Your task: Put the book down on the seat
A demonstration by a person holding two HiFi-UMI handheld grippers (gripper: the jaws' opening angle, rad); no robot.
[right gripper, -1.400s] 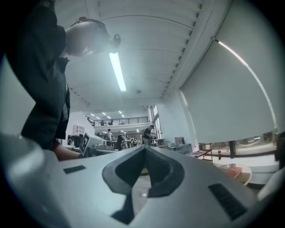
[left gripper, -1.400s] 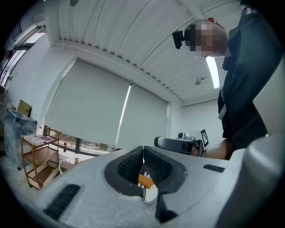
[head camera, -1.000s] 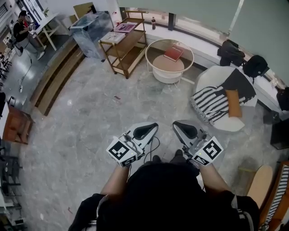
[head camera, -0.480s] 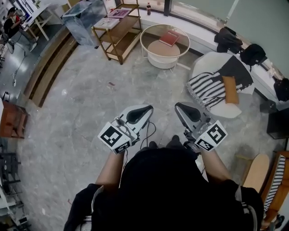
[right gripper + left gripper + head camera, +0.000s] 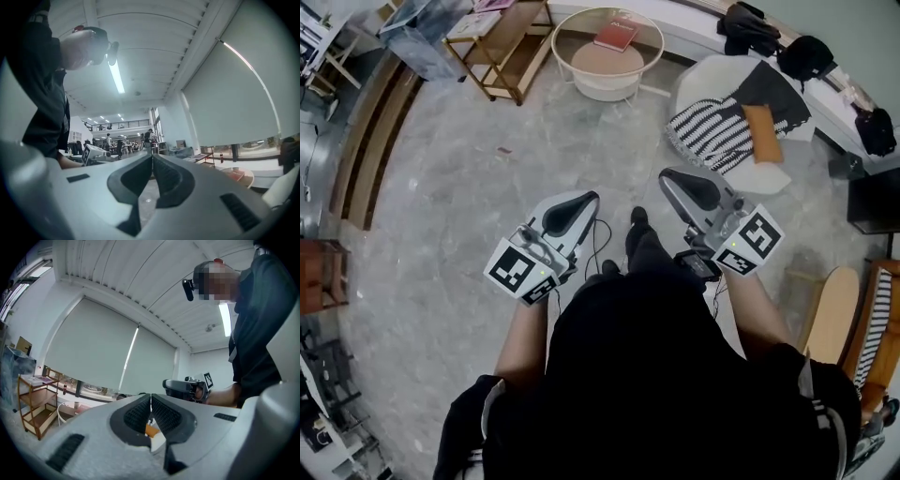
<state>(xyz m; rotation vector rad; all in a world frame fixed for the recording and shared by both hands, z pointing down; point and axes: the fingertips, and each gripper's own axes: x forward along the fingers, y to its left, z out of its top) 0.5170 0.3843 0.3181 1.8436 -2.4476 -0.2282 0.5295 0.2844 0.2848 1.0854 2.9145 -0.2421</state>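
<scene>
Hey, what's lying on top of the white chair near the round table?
On the white chair lie a black-and-white striped blanket, an orange cushion and a dark cloth. They cover most of the seat, so anything beneath them is hidden.

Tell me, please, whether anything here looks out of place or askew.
Nothing looks spilled or broken. The striped blanket hangs rumpled off the white chair, and the red book lies askew on the round table.

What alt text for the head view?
Seen from above, a person holds the left tool and right tool, both shut and empty, over a grey floor. Ahead, a red book lies on a round table, beside a white chair with a striped blanket.
</scene>
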